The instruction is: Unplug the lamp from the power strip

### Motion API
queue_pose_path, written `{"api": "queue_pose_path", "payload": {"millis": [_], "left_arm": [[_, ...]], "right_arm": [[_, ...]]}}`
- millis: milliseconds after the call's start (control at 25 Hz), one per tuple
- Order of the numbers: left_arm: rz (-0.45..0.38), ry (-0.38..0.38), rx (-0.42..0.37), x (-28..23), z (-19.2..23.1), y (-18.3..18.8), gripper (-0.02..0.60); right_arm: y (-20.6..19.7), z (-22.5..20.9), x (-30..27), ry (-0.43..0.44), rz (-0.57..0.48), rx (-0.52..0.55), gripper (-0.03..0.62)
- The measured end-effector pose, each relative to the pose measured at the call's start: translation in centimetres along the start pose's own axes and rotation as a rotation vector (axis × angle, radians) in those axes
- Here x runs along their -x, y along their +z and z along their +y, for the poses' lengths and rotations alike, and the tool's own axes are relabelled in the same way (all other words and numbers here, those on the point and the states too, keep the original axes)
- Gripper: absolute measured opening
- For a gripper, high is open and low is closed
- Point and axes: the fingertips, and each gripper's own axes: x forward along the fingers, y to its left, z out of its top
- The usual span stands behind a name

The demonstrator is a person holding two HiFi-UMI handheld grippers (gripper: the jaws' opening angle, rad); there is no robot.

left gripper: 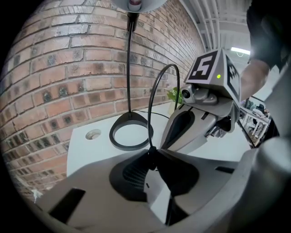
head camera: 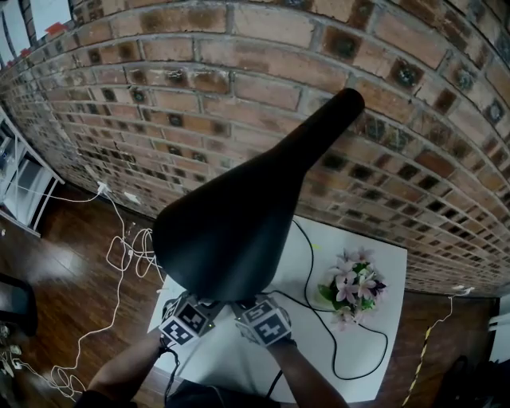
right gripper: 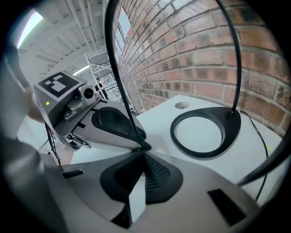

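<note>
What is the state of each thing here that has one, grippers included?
left gripper: shut on the lamp cord.
right gripper: jaw tips nearly together; grip unclear.
lamp: standing on the table, bulb looks unlit.
lamp cord: arches up; whether plugged in, not visible.

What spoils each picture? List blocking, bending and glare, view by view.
Head view: the black lamp shade blocks the middle, and the brick wall bows. Left gripper view: black corners, and the left tool looks soft up close. Right gripper view: a ceiling light glares top left, and the brick rows curve.
</note>
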Motion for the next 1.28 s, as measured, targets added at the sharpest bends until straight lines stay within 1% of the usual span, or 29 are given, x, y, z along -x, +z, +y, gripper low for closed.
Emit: {"api": "queue_pose_path", "payload": {"millis": [80, 160, 240, 320, 400, 600, 640, 680, 720, 760, 800, 840, 880, 920, 960, 1000, 1040, 1080, 1120, 1200, 1240, 1280], "left_arm": [[-0.018, 0.003, 0.015, 0.1, 0.1, 0.4, 0.074], [-0.036, 0.005, 0.062, 0.2, 0.2, 0.8, 0.075], [-0.036, 0.012, 0.112, 0.3, 0.4, 0.7, 0.077], [-0.032, 0.016, 0.121, 0.4, 0.5, 0.5, 0.078], [-0.02, 0.016, 0.084, 0.4, 0.4, 0.4, 0.078], [0.04, 0.035, -0.136, 0.4, -0.3, 0.1, 0.075], [0.045, 0.037, -0.168, 0.4, -0.4, 0.1, 0.073], [0.051, 0.036, -0.184, 0.3, -0.4, 0.0, 0.072], [0.055, 0.032, -0.18, 0.3, -0.5, -0.1, 0.071], [0.054, 0.029, -0.152, 0.3, -0.5, -0.1, 0.071], [0.034, 0.028, -0.098, 0.4, -0.3, 0.0, 0.069], [-0.017, 0.029, -0.022, 0.8, 0.2, 0.8, 0.069], [-0.096, 0.032, 0.06, 1.5, 0.9, 2.5, 0.071], [-0.174, 0.035, 0.116, 2.3, 1.6, 4.6, 0.069], [-0.215, 0.036, 0.113, 2.8, 2.1, 6.7, 0.069], [-0.213, 0.037, 0.053, 2.9, 2.1, 8.1, 0.068], [-0.184, 0.038, -0.021, 2.8, 1.9, 8.5, 0.069], [-0.152, 0.034, -0.058, 2.7, 1.6, 8.1, 0.069], [-0.131, 0.026, -0.042, 2.7, 1.5, 7.2, 0.069], [-0.116, 0.03, 0.05, 3.0, 1.7, 5.4, 0.069], [-0.11, 0.051, 0.072, 3.2, 1.9, 4.7, 0.071], [-0.102, 0.079, 0.076, 3.4, 2.3, 4.2, 0.072]], "right_arm": [[0.1, 0.0, 0.0, 0.007, -0.009, -0.017, 0.008], [0.1, 0.0, 0.0, 0.015, -0.018, -0.032, 0.008], [0.2, 0.0, 0.0, 0.018, -0.026, -0.04, 0.008], [0.2, 0.1, 0.0, 0.021, -0.031, -0.042, 0.008], [0.1, 0.2, 0.1, 0.019, -0.027, -0.031, 0.008], [0.0, 0.4, -0.1, -0.004, 0.01, 0.063, 0.008], [0.0, 0.4, -0.2, -0.001, 0.019, 0.071, 0.008], [0.0, 0.4, -0.2, 0.003, 0.024, 0.068, 0.008], [0.0, 0.4, -0.2, 0.006, 0.026, 0.06, 0.008], [0.0, 0.4, -0.1, 0.007, 0.025, 0.052, 0.008], [-0.1, 0.4, -0.1, 0.006, 0.024, 0.043, 0.008], [-0.1, 0.4, -0.1, 0.006, 0.021, 0.036, 0.008], [0.0, 0.4, -0.1, 0.008, 0.017, 0.031, 0.008], [0.1, 0.3, -0.1, 0.01, 0.011, 0.028, 0.008], [0.2, 0.2, -0.1, 0.012, 0.006, 0.024, 0.008], [0.2, 0.1, -0.1, 0.013, 0.001, 0.019, 0.008], [0.1, 0.1, 0.0, 0.013, 0.0, 0.013, 0.008], [0.0, 0.1, 0.0, 0.012, 0.001, 0.006, 0.008], [-0.1, 0.2, 0.0, 0.013, 0.001, 0.002, 0.008], [0.0, 0.3, 0.0, 0.015, -0.006, -0.002, 0.008], [0.1, 0.3, 0.0, 0.017, -0.011, -0.003, 0.008], [0.2, 0.2, 0.0, 0.019, -0.015, -0.003, 0.008]]}}
